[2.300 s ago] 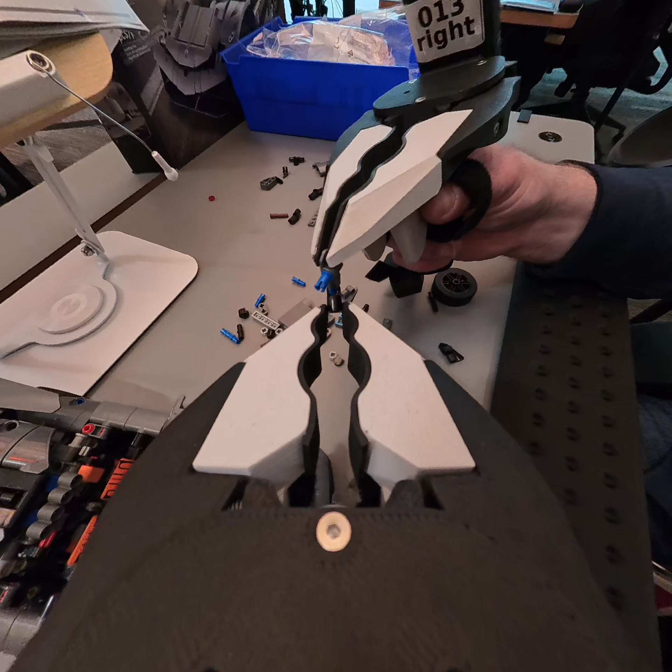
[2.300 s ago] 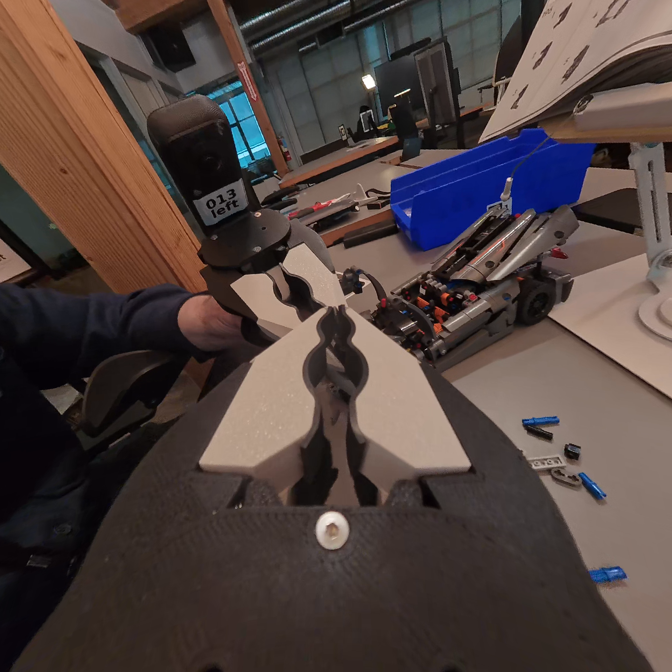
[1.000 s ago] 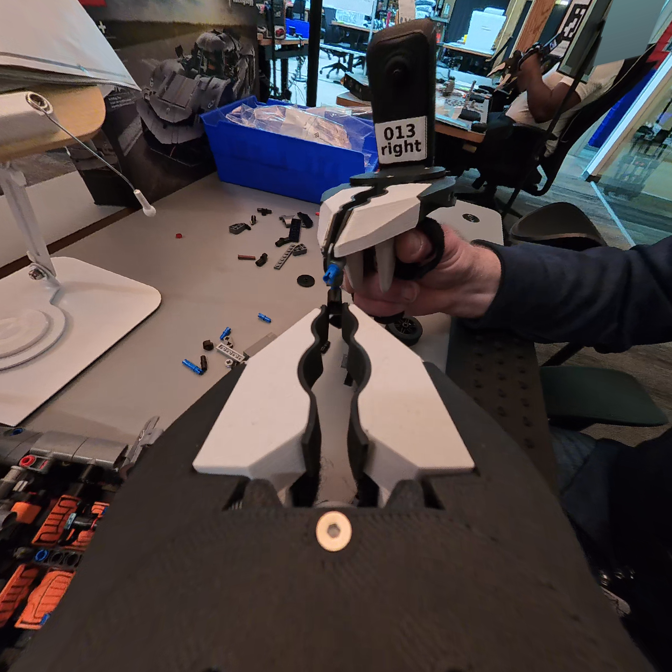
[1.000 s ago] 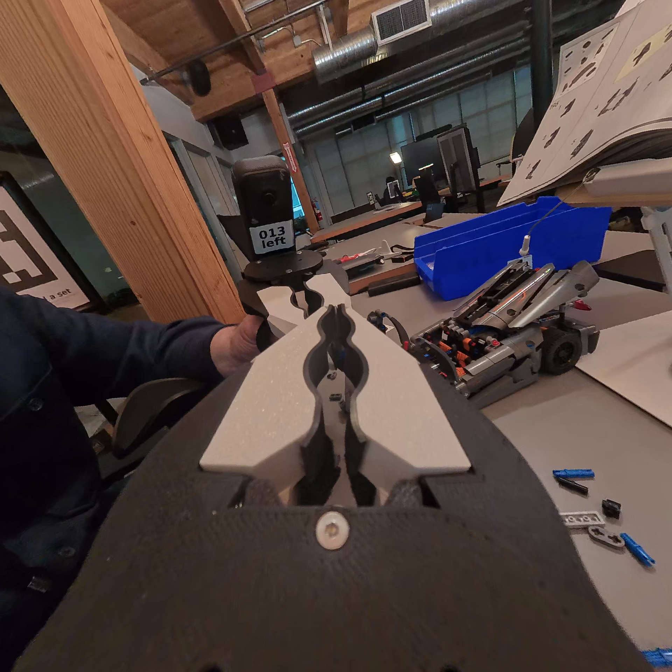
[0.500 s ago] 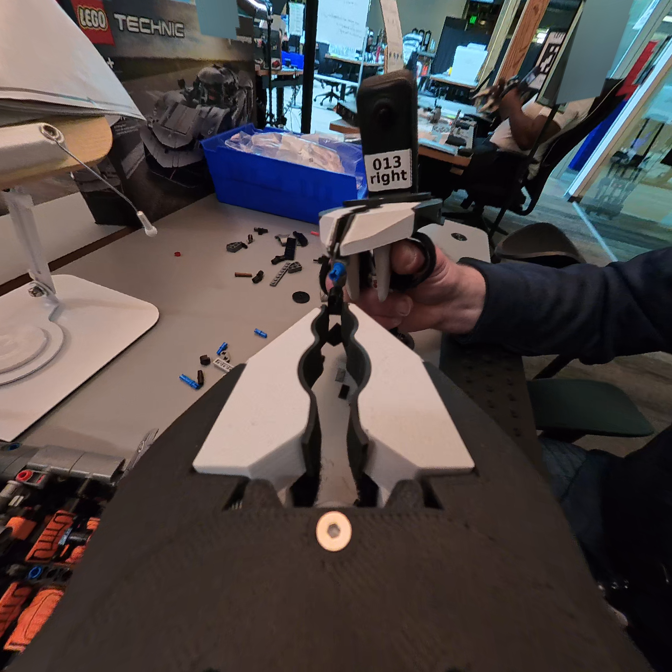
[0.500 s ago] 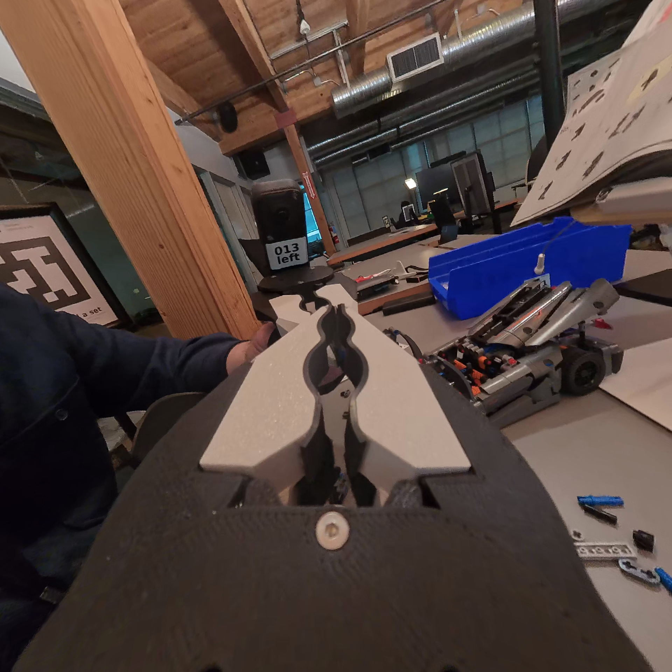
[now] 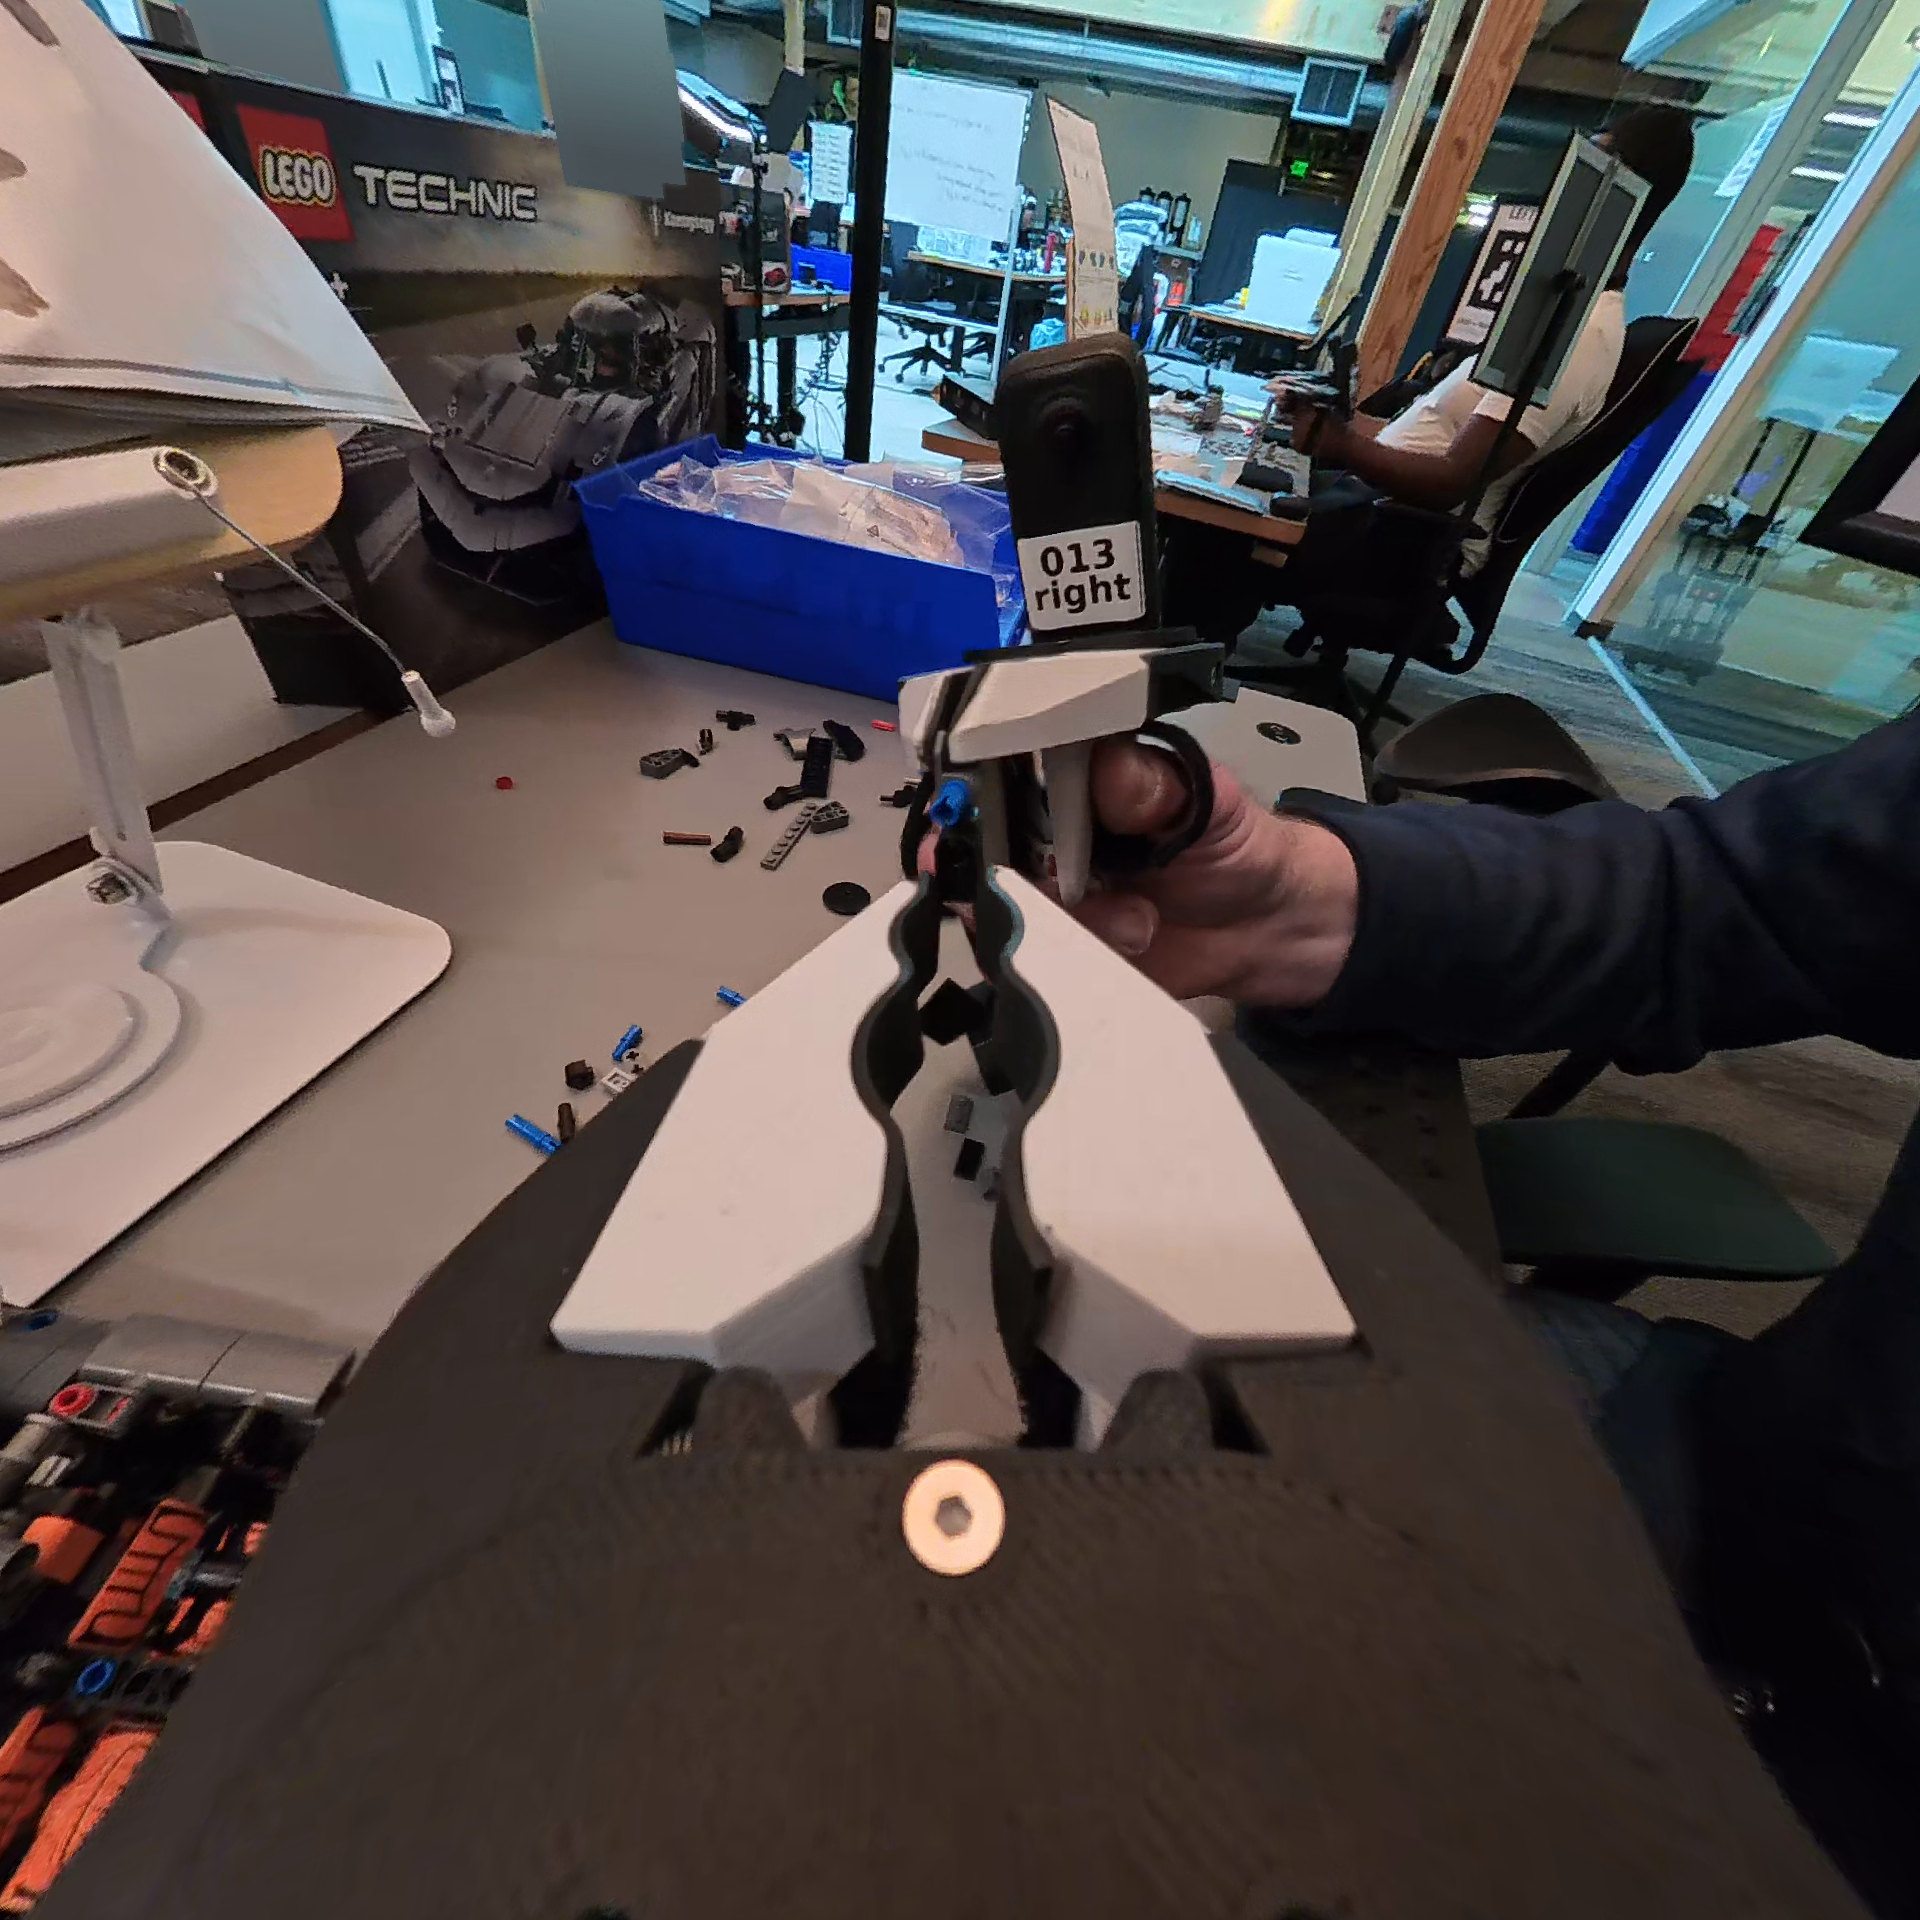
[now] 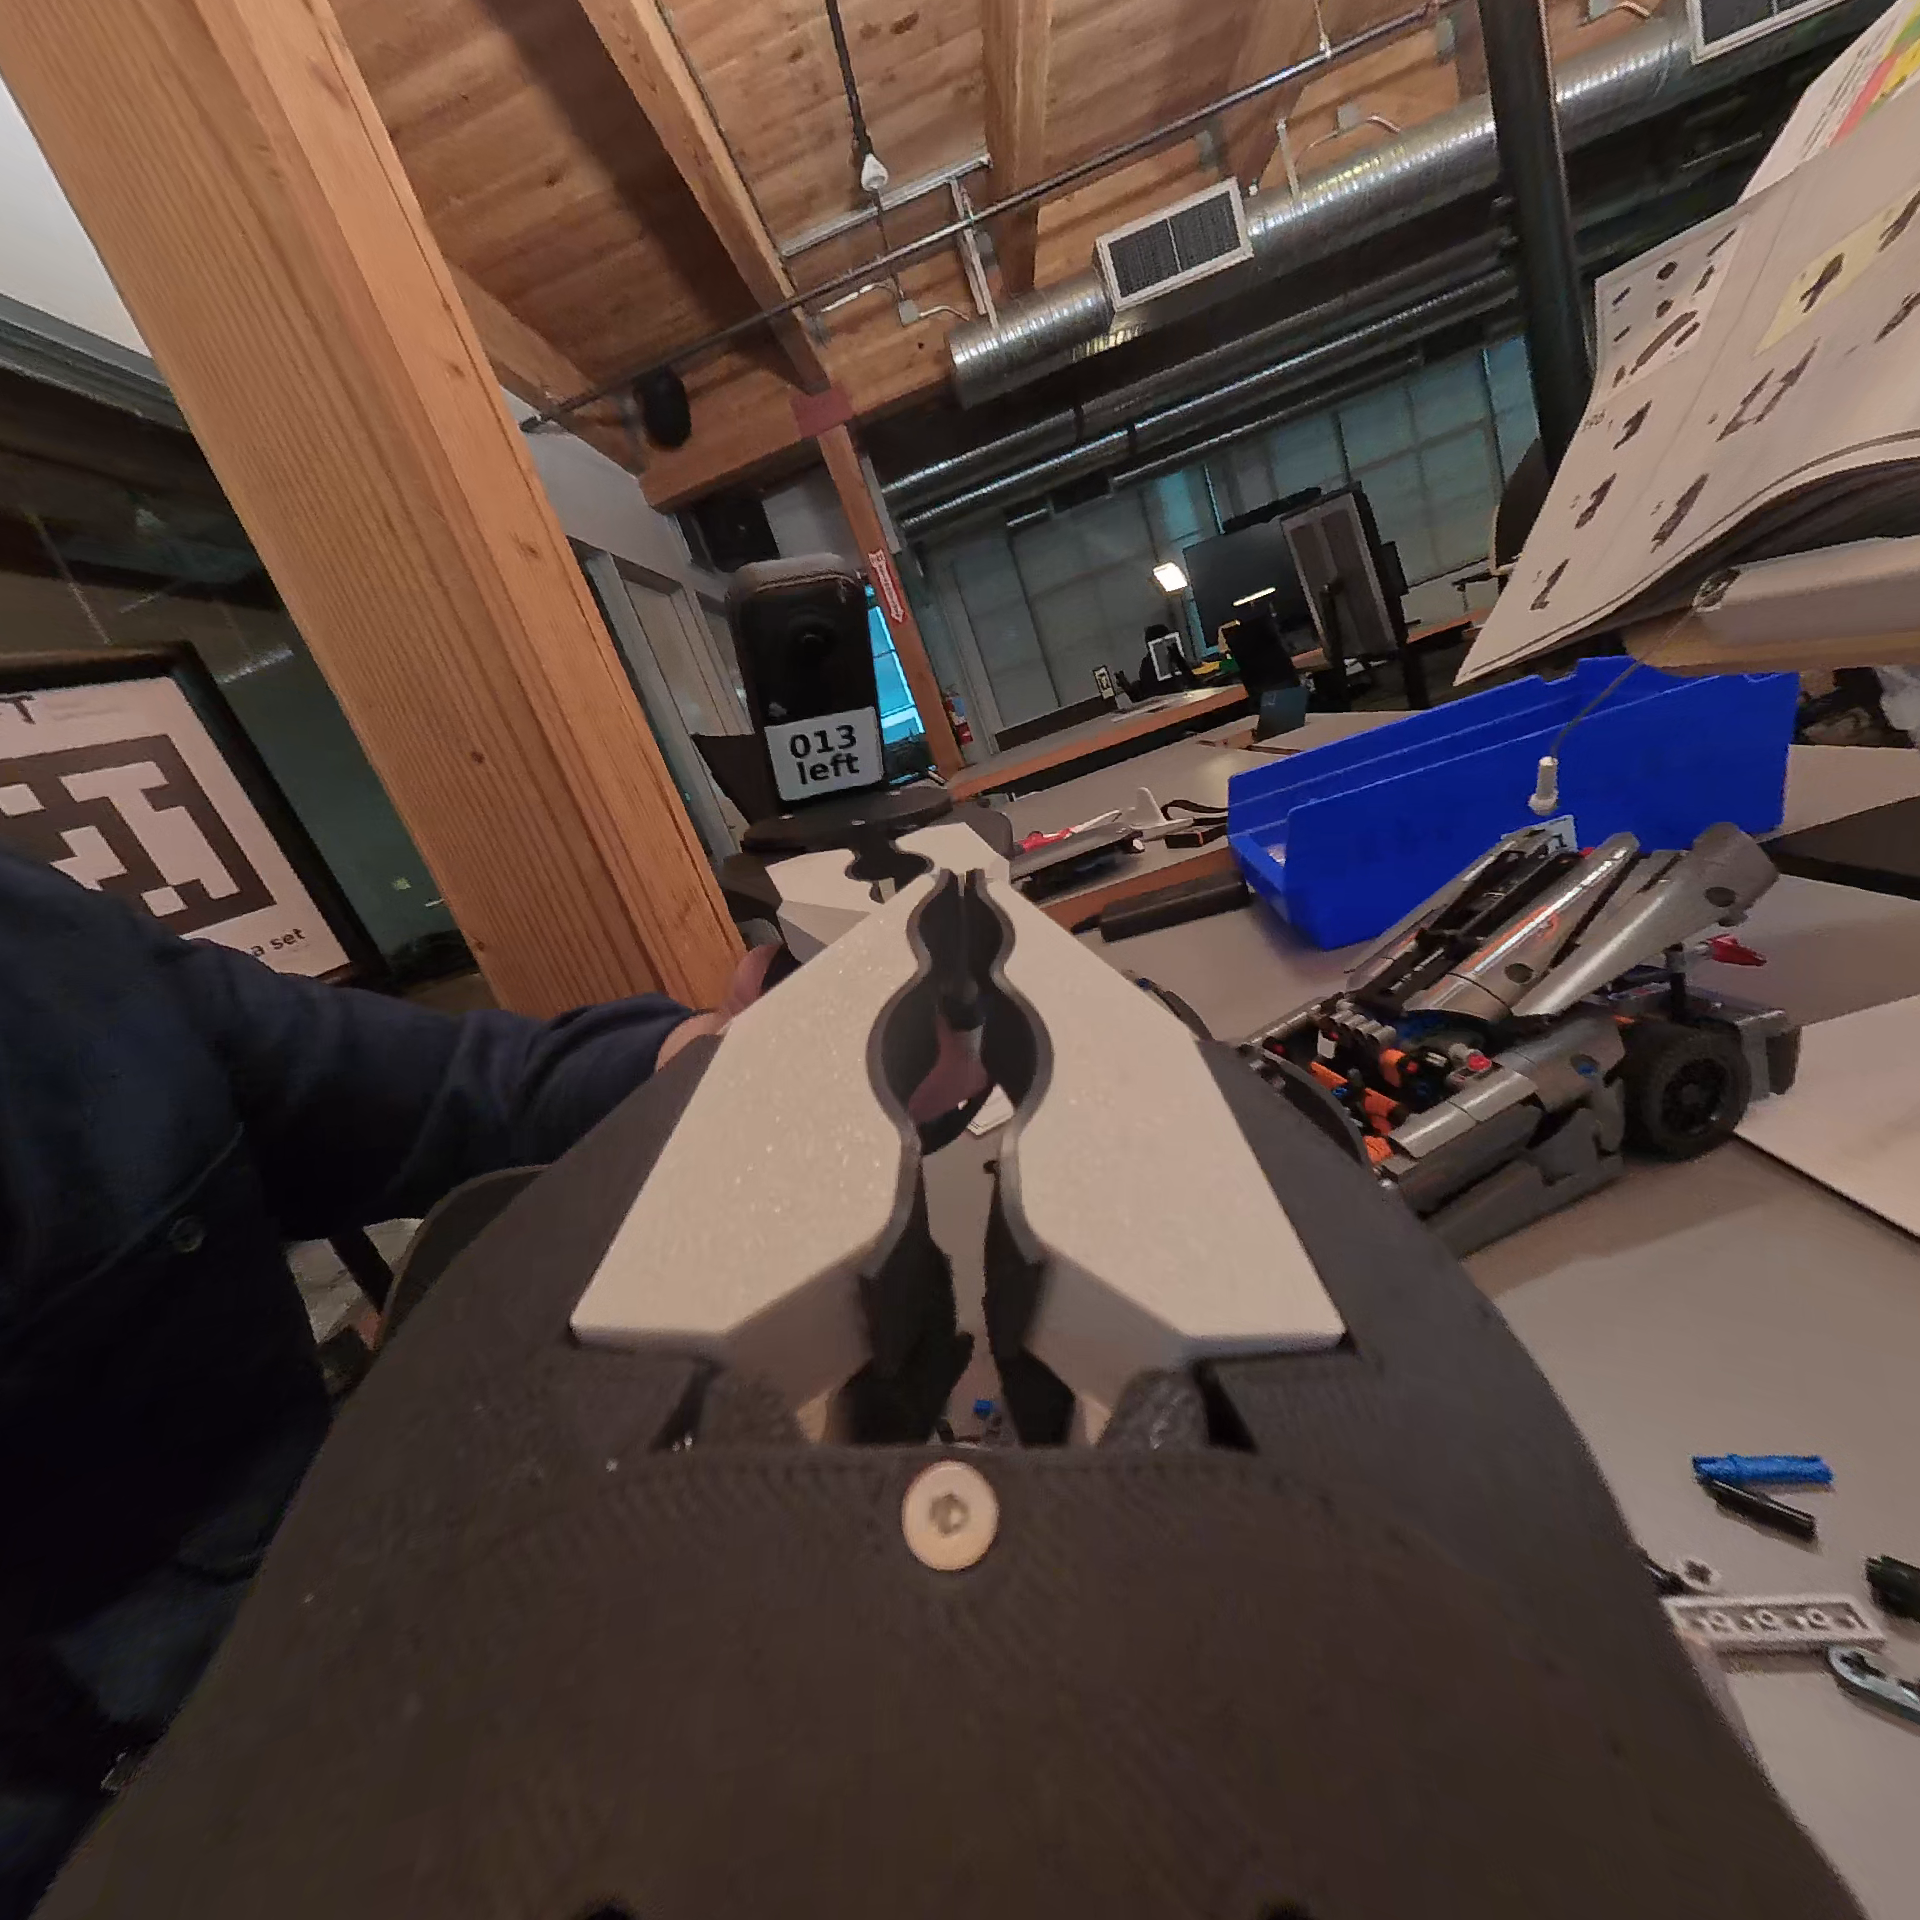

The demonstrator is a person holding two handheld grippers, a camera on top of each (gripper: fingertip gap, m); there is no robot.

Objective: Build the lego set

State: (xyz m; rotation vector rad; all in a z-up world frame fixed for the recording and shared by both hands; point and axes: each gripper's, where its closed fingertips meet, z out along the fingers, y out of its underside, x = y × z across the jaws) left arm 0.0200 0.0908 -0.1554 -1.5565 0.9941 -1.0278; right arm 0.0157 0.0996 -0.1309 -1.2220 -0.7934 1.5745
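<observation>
left gripper (image 7: 954, 894) pinched on a small black lego piece (image 7: 953, 868), met tip to tip in mid-air by right gripper (image 7: 951, 805) clamping its blue pin (image 7: 948, 805), above grey table (image 7: 582, 935) strewn with loose parts (image 7: 790, 800), half-built car (image 8: 1538, 1049) beside.

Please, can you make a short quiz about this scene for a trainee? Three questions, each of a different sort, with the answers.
1. True or false: the right claw rests on the table.
2. Which colour is the pin in the right claw? A red, B blue, C white.
3. Fill in: the left claw grips a ____ piece.
Key: 1 false, a hand holds it in the air; 2 B; 3 black.
</observation>
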